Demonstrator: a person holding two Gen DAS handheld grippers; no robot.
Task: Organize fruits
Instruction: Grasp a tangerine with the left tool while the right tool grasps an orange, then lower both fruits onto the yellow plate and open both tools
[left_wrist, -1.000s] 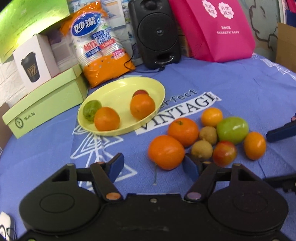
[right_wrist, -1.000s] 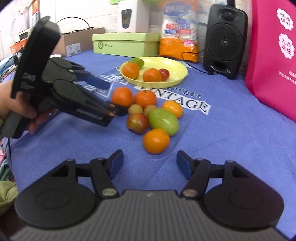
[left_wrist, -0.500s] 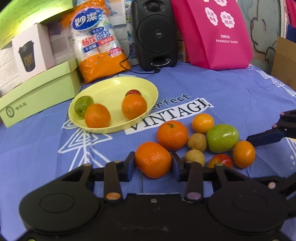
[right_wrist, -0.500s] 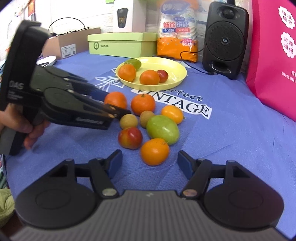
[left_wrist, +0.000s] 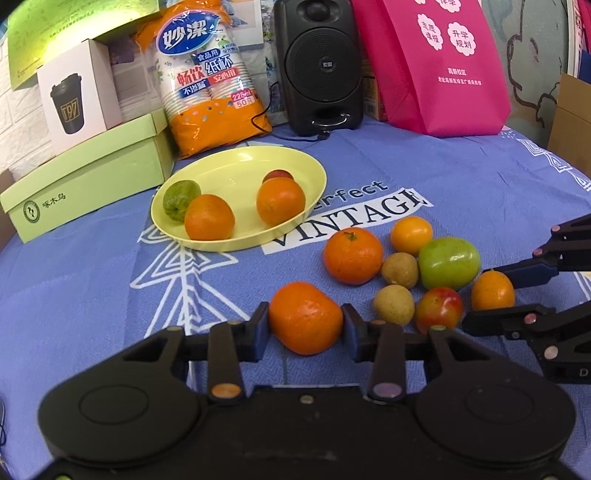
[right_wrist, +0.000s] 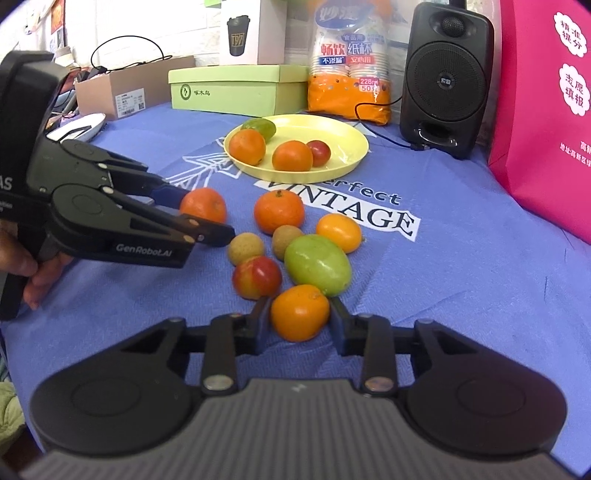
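Fruit gripped both sides: L hand-held gripper (left_wrist: 306, 325) clamps big orange (left_wrist: 305, 317), R hand-held gripper (right_wrist: 300, 319) clamps small orange (right_wrist: 300, 312).

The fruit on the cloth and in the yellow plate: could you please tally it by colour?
Orange: 6, including the one in the left gripper and the one in the right gripper
Green: 2
Red or red-yellow: 2
Brown: 2
Total: 12, with 4 in the yellow plate.
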